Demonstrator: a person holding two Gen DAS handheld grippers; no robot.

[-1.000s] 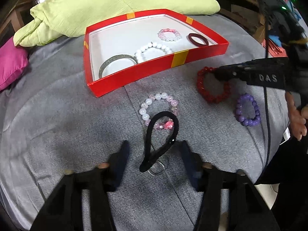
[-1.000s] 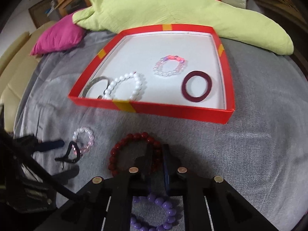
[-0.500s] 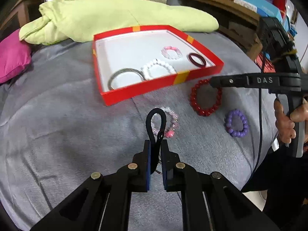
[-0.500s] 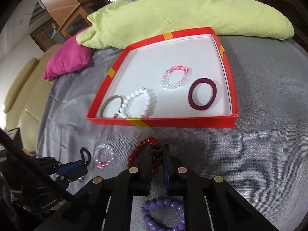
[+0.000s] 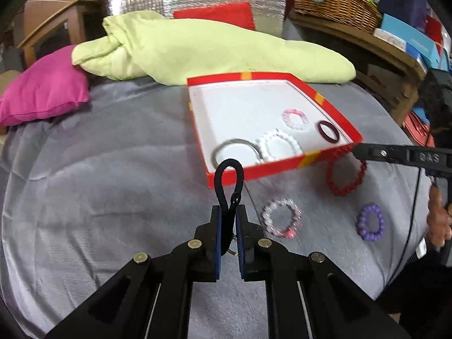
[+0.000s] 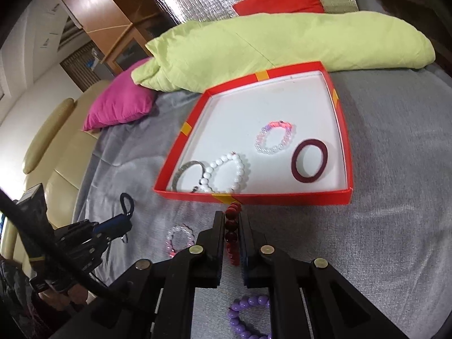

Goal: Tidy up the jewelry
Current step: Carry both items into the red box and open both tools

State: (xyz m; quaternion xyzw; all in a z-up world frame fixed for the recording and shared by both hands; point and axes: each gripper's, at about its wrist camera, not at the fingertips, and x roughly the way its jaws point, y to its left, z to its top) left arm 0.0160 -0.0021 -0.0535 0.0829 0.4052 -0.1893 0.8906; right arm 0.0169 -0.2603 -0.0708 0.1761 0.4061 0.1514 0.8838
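My left gripper [image 5: 228,212] is shut on a black cord loop [image 5: 229,180] and holds it above the grey cloth, just before the red tray's near wall [image 5: 279,168]. My right gripper [image 6: 232,220] is shut on a red bead bracelet [image 6: 231,234] and holds it lifted, close to the tray's near wall [image 6: 282,197]. In the tray lie a silver bangle [image 6: 186,173], a white pearl bracelet [image 6: 226,173], a pink bead bracelet [image 6: 272,138] and a dark red ring [image 6: 309,161]. A pale pink bracelet [image 5: 281,217] and a purple bracelet [image 5: 370,221] lie on the cloth.
A green pillow [image 5: 212,50] lies behind the tray and a magenta cushion [image 5: 42,87] at the far left. A wicker basket [image 5: 333,2] and boxes stand on a shelf at the back right. A beige sofa [image 6: 48,155] borders the left side.
My left gripper closed on the black cord and lifted it toward the tray. My right gripper, shut on the red bracelet, raised it off the cloth toward the tray.
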